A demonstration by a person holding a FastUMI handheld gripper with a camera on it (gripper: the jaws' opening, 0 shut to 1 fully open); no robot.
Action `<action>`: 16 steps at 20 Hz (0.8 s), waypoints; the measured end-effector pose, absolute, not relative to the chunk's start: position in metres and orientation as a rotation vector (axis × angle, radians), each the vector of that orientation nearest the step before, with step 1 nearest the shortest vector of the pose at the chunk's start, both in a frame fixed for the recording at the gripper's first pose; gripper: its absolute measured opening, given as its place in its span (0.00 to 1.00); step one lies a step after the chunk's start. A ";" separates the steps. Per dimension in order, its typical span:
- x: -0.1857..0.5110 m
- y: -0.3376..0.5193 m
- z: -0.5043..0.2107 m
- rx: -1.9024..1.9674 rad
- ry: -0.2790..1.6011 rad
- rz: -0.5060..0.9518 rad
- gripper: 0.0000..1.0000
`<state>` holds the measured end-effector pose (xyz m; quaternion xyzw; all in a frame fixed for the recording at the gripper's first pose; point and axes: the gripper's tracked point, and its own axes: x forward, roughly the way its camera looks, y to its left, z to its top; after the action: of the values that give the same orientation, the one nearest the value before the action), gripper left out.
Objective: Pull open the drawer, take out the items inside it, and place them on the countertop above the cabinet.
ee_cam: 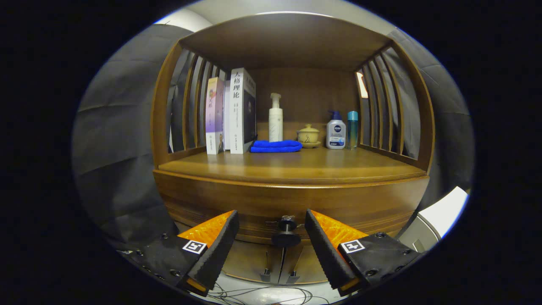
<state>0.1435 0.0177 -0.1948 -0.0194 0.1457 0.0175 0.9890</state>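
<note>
A brown wooden cabinet stands in front of me, and its drawer front (292, 203) is closed under the countertop (292, 167). A dark round knob (286, 237) sticks out of the drawer's lower middle. My gripper (271, 245) is open, with orange-and-black fingers (216, 250) on either side of the knob. The knob sits in the gap between the fingers, touching neither. The drawer's inside is hidden.
At the back of the countertop stand upright books (230, 112), a folded blue cloth (276, 146), a white pump bottle (275, 118), a small lidded cup (308, 135), a white-and-blue pump bottle (336, 131) and a teal bottle (352, 127). Slatted sides close both ends. Cables (271, 292) lie on the floor.
</note>
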 end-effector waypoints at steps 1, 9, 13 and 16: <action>0.147 0.019 -0.202 -0.046 0.305 0.035 0.99; 0.159 0.006 -0.228 -0.058 0.344 0.008 1.00; 0.160 0.006 -0.229 -0.038 0.329 0.008 0.89; 0.159 -0.006 -0.231 -0.069 0.333 -0.022 0.65</action>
<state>0.1592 -0.0057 -0.2310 -0.0342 0.1655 -0.0108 0.9855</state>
